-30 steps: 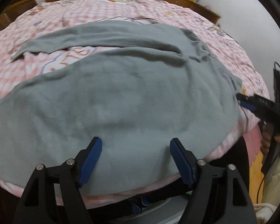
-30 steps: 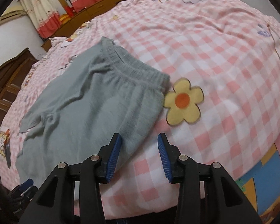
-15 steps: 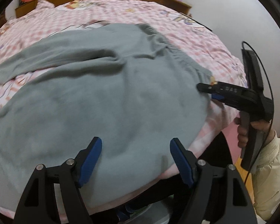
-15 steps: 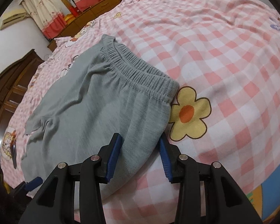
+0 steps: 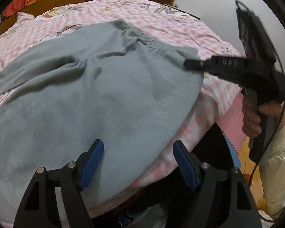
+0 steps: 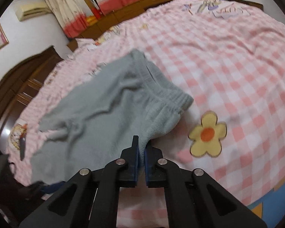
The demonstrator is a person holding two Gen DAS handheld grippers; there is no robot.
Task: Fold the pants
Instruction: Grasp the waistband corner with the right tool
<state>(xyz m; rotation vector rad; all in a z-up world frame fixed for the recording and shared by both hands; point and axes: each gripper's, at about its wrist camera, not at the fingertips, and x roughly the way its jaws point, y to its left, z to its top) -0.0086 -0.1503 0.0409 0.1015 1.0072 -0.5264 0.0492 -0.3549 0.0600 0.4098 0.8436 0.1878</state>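
A: Where are the grey pants (image 5: 89,102) right now?

B: Spread on the pink checked bedspread (image 6: 228,60), elastic waistband (image 6: 161,91) toward the bed's near corner, the legs trailing off toward nine o'clock in the left wrist view.

A: And the right gripper (image 6: 141,159)?

B: Its jaws have just been closing, and now the blue pads pinch the pants' edge just below the waistband corner. The cloth puckers up into them, beside the yellow flower print (image 6: 208,133) at three o'clock.

A: The left gripper (image 5: 137,163)?

B: Fingers spread wide, hanging over the seat of the pants near the bed edge, gripping nothing.

A: So which step?

B: I'd judge it's securing the grips for the first fold. Next the left needs to find its own hold on the fabric, probably further along the near edge, so both can lift and lay one leg over the other.
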